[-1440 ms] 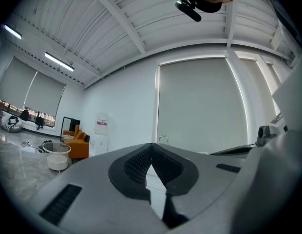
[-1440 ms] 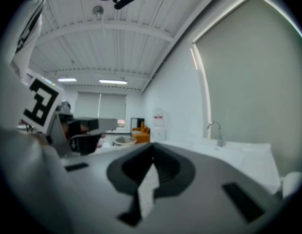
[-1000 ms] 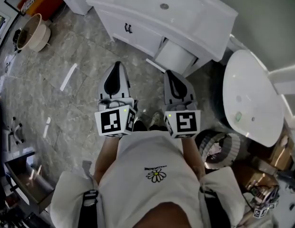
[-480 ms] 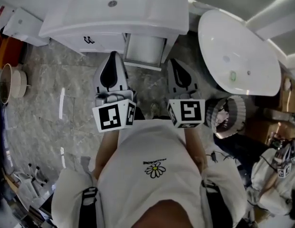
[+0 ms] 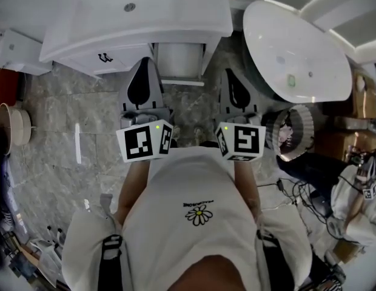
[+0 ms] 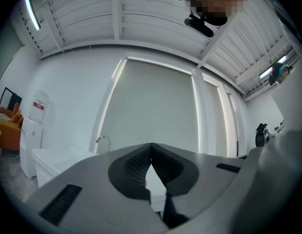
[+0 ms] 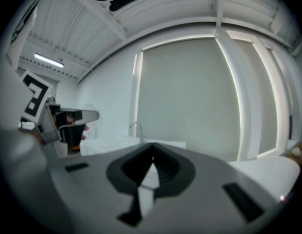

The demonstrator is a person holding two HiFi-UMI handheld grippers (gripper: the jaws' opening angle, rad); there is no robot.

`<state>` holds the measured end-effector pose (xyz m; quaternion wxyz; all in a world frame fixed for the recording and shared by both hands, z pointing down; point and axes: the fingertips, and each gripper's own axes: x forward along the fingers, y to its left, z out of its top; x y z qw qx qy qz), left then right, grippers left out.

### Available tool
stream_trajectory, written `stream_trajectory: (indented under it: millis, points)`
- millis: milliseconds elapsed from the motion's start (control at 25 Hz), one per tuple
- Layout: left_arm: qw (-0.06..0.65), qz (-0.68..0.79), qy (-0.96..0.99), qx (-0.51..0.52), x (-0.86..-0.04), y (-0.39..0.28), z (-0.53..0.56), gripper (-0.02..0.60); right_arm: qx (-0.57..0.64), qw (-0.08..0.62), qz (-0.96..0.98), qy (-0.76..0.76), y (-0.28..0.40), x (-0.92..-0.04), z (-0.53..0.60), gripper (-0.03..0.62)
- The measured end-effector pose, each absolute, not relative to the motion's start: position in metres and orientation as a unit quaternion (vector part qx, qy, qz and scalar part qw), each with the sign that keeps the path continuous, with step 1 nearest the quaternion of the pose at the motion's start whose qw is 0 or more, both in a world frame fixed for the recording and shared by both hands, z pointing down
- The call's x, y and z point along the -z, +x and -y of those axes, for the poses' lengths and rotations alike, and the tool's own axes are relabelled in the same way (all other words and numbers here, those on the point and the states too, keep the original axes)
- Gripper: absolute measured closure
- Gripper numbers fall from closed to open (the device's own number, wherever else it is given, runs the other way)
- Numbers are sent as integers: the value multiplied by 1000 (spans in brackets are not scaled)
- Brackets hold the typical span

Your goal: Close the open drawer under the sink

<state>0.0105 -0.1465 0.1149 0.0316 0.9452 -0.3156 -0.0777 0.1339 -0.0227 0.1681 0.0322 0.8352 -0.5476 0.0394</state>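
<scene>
White sink (image 5: 176, 17) sits at 12 o'clock. Left gripper (image 5: 145, 62) at 11 o'clock has its jaws pressed together, empty. Open drawer (image 5: 179, 59) juts out under the sink, between both tips. Right gripper (image 5: 231, 73) at 1 o'clock is likewise closed on nothing, so the closed tips likely serve as push pads.

We read sink cabinet (image 5: 176, 17) as glossy white, smooth; drawer (image 5: 179, 59) same finish. Floor (image 5: 54, 132): grey marbled tile, polished, light streaks on it. Tub (image 5: 297, 59) glossy white. Tap (image 6: 103, 141) shiny metal. Left gripper (image 5: 144, 65), right gripper (image 5: 232, 76): matt grey plastic; pads (image 6: 134, 164) black, ribbed. Shirt (image 5: 194, 223) white cloth.
</scene>
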Motion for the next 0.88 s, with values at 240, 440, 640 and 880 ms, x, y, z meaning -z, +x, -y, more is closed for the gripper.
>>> stream_trajectory:
  millis: [240,440,640,880]
  points:
    - [27,313,947,72,-117,0,150,560,-39,30,545,837,126,-169,29,565]
    - [38,301,949,81,-118,-2,155,560,-42,28,543,838,129,-170,36,565]
    - [5,298,951,85,-107,11,170,560,-41,36,548,835,135,-170,53,565]
    - [-9,305,950,72,-119,31,188,560,-34,33,547,836,148,-169,74,565]
